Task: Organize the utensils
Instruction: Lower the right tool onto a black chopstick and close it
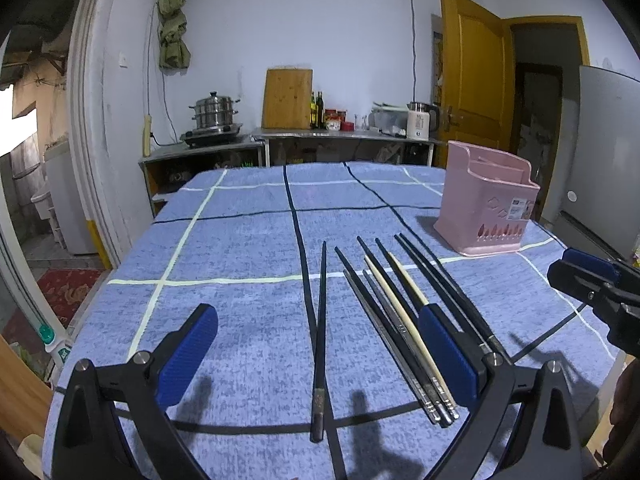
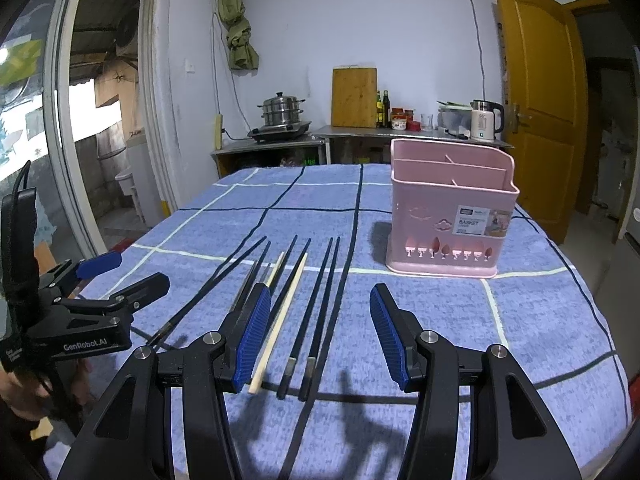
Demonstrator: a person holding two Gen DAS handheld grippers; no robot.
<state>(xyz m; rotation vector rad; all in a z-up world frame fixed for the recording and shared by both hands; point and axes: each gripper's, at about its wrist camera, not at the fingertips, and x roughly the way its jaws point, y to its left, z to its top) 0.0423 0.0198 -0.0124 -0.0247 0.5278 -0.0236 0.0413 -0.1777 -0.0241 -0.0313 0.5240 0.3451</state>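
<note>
Both of your claws stand wide and hold nothing: the left gripper (image 1: 318, 354) hangs over the single dark chopstick (image 1: 319, 332) near the table's front edge, and the right gripper (image 2: 320, 336) straddles the near ends of the pale chopstick (image 2: 280, 320) and the dark pair (image 2: 316, 312) beside it. The rest of the chopsticks (image 1: 400, 312) lie fanned side by side on the blue checked cloth (image 1: 240, 248), some touching or overlapping, and that is your main risk: close on one and a neighbour is likely to be pinched with it, or rolled aside toward the edge. They are thin and lie flat on soft cloth, so a pad may snag the fabric or slip off the stick. A long stick gripped at its end would probably tip and swing on the way over. The pink basket (image 2: 448, 216) stands upright and well apart on the far right, its compartments looking empty; it seems light, so a stick pushed against its rim could shove or topple it. Your two grippers are near each other, so mind a clash if both reach for the bundle. Nothing lies between the sticks and the basket.
</note>
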